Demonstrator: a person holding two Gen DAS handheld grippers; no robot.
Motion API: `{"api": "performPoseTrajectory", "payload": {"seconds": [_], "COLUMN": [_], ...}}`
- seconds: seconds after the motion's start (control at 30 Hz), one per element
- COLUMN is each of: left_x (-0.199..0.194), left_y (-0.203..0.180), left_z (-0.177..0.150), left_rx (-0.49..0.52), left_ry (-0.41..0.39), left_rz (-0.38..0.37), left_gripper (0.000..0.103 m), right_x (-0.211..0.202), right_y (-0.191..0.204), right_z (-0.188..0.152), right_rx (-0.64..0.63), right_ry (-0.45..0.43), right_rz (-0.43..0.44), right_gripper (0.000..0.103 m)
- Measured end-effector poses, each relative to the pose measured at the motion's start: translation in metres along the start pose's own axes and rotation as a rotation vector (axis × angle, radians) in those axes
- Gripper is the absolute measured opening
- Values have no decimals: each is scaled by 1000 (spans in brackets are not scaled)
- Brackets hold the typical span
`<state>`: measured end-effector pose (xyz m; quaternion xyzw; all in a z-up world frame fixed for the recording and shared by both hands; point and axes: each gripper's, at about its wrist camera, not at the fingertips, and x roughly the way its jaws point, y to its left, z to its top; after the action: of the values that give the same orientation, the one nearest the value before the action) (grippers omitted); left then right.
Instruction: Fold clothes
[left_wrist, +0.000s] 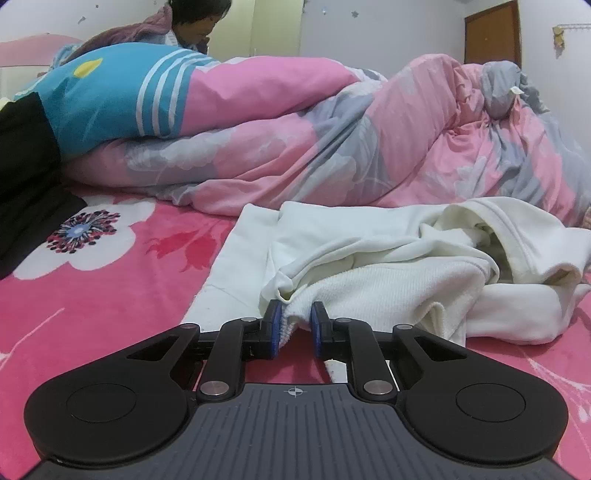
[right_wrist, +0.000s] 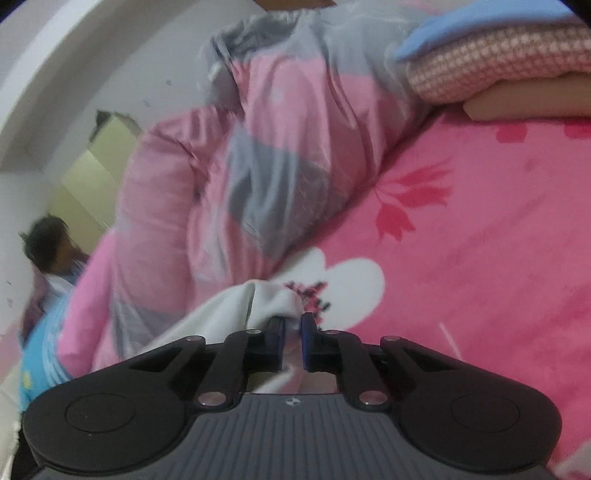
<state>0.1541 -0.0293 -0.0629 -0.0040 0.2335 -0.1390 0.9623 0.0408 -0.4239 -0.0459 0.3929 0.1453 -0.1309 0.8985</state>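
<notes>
Both grippers' fingers pinching white garment (left_wrist: 369, 258), left gripper (left_wrist: 295, 321), right gripper (right_wrist: 293, 334), brown door (left_wrist: 493, 33) left-view only.

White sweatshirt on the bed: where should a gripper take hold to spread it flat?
Grip the ribbed hem at the near edge, coming in low from the front. That thick edge lies on the bedsheet facing the left gripper, while the rest is bunched.

Bunched quilt (left_wrist: 332, 140) blocks far side; pink sheet (left_wrist: 92, 314) open left of white garment (left_wrist: 369, 258).
</notes>
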Motion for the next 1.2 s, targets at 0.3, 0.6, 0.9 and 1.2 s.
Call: {"api": "performPoseTrajectory", "payload": {"seconds": [0.3,0.6,0.9,1.2], "left_x": [-40,-11,37,-8], "left_y": [-20,-90,-63,-50], "left_z": [-6,-21,6,17], "left_rx": [114,594,409,203], "left_ry": [-85,-94,76,63], "left_rz": [-18,75,11,-149], "left_gripper": [74,101,56,22], "right_x": [-43,-11,68,38], "right_y": [19,123,141,143], "right_z": [4,-99,-126,-99], "right_rx": [-146,-943,-1239,-1067], "right_ry": [129,194,217,194], "right_rz": [41,186,143,312], "right_gripper": [67,103,74,16]}}
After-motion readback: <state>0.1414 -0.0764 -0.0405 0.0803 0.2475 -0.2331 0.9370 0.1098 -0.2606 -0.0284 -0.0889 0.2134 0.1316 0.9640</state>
